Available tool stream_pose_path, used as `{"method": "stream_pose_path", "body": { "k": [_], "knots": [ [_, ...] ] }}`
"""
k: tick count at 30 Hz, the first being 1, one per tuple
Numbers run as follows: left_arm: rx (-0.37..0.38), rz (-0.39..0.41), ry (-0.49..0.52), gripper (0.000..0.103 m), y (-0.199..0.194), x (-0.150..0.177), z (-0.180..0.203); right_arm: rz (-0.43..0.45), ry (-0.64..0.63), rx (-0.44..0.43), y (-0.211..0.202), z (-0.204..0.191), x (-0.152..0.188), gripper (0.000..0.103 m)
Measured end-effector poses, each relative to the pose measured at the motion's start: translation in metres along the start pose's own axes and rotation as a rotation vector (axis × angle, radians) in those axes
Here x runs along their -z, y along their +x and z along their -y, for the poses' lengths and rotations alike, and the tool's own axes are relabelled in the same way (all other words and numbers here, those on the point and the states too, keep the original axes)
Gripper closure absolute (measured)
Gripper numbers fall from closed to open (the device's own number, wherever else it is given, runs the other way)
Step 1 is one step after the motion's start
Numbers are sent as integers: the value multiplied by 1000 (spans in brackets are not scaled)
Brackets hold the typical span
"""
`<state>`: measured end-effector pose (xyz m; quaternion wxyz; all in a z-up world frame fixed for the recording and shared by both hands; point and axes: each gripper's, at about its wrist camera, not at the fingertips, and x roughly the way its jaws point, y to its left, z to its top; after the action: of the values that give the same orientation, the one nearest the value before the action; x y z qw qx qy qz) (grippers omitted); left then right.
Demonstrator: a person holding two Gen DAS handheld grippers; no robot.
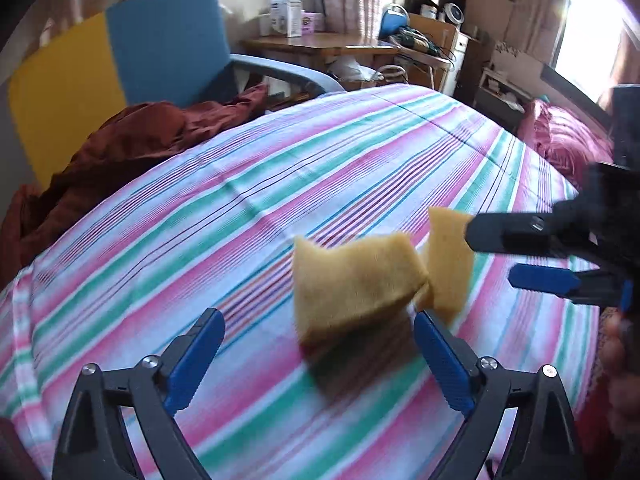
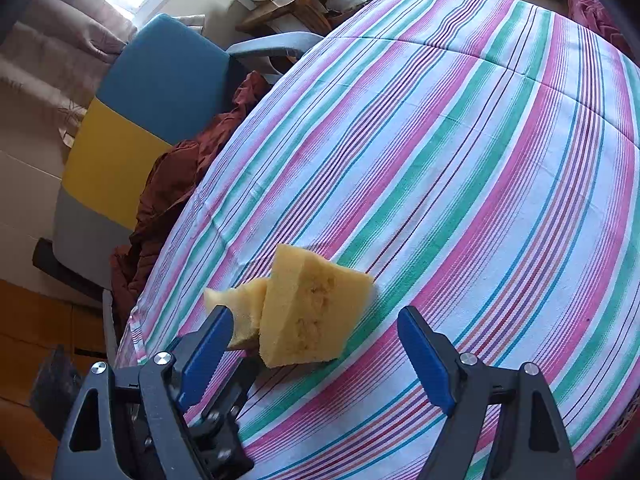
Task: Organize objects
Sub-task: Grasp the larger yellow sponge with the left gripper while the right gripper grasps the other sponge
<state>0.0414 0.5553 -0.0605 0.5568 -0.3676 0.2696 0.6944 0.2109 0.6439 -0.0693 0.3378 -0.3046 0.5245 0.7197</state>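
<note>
The yellow foam sponge [image 1: 356, 280] is blurred in the left wrist view, so its outline there is soft. It appears as two wedge-like lobes joined at a narrow waist; whether it is one bent piece or two pieces touching cannot be told. In the right wrist view the nearer lobe [image 2: 312, 312] is sharp and shows a pitted cut face. The far lobe is partly covered by the blue pad of one finger of the right tool [image 2: 316, 340].

The sponge sits above the striped pink, green and white bedsheet [image 1: 280, 168], with a dark shadow directly beneath it. Whether any part touches the sheet cannot be told.

The left tool [image 1: 316, 352] stands wide; the sponge lies just beyond its fingertips, nearer its right-hand finger, gripped by neither. The right tool is likewise spread wide, with the sponge between and just ahead of its fingers. In the left wrist view it enters from the frame edge, cut off there, its upper finger overlapping the sponge's far lobe.

Beyond the sponge the bedsheet is bare up to its far edge. A crumpled rust-brown cloth [image 1: 120, 148] lies at the sheet's edge beside the blue and yellow chair [image 1: 160, 40].
</note>
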Motion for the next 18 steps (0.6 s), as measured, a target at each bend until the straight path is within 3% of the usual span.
{"method": "stream_pose_path", "body": {
  "k": [5,7,8,12,18],
  "knots": [
    [56,8,11,7,25,-14,1,-10,-7,35,7,0,-2,17],
    [133,-11,-26,30,29,-13,-1,-17,-4,49,10,2,-3,17],
    [153,-18,-36,33,28,-10,0,-20,0,55,12,3,-3,17],
    [126,-2,-16,38,10,11,1,-22,-6,76,15,3,-4,17],
    [94,-17,-149,38,-28,59,-17,-67,-58,96,26,-4,-1,17]
  ]
}}
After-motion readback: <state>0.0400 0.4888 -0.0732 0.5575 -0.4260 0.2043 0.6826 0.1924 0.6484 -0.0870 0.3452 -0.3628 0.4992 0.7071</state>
